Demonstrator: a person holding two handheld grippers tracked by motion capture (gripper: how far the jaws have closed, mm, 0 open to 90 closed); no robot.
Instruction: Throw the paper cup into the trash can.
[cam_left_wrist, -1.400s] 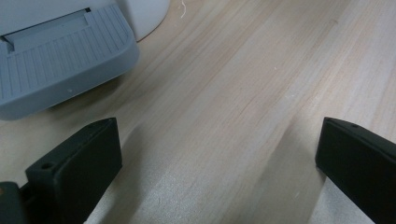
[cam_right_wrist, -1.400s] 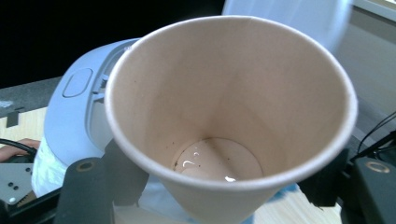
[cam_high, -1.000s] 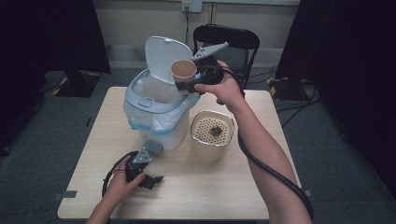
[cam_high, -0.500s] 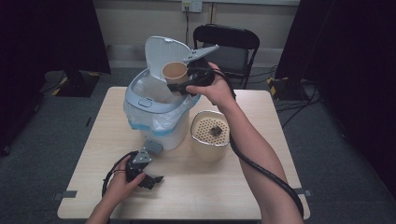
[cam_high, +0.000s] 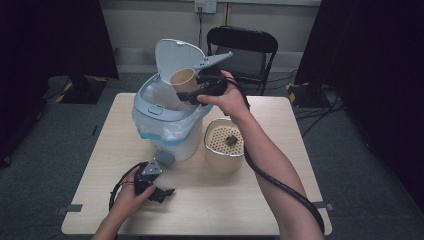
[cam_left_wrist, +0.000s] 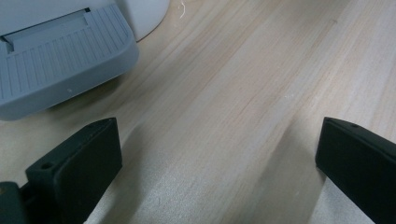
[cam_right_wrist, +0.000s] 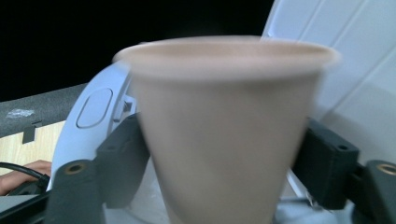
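Your right tongs (cam_high: 192, 92) hang over the open mouth of the white bin (cam_high: 167, 125), lid up behind. The paper cup (cam_high: 183, 80) sits between the jaws, rim tilted toward you. The jaws have just been opening; in the right gripper view the cup (cam_right_wrist: 224, 126) is blurred, with the pads close at its sides, and contact cannot be told. Your left tongs (cam_high: 159, 192) rest on the bench (cam_high: 280, 200) near the bin's pedal (cam_left_wrist: 56, 56), jaws wide apart, nothing between them. A perforated tan container (cam_high: 225, 150) stands just beside the bin.
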